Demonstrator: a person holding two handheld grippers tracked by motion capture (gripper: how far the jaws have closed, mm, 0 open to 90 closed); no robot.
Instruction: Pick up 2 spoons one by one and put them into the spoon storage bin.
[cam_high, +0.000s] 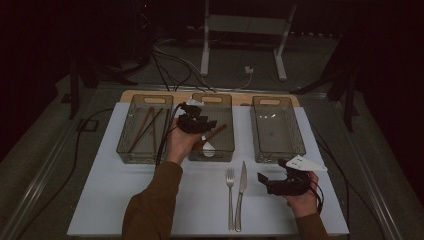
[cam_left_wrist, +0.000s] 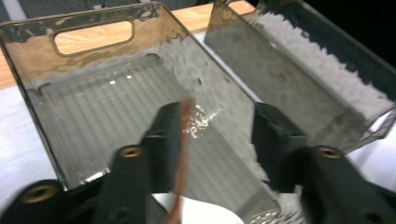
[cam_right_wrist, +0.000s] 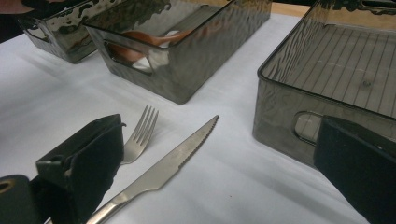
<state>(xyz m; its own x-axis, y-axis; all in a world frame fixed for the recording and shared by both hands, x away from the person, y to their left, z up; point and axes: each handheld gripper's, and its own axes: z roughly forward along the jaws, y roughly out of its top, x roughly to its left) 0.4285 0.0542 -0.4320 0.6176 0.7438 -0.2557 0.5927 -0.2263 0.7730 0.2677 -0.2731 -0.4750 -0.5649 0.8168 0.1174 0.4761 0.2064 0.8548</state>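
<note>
Left gripper (cam_high: 197, 121), jaws released, hangs over the middle bin (cam_high: 227, 145) where the spoon (cam_high: 210, 139) lies at six o'clock: light, stiff, likely slippery, best pinched mid-handle; right gripper (cam_high: 272, 181) rests open.

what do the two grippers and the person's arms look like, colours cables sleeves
Both grippers are black. The left gripper trails a black cable. The right gripper carries a pale three-cornered plate on top, with a black cable looping at the wrist. Its fingers are chunky black blocks. The sleeves are brown.
</note>
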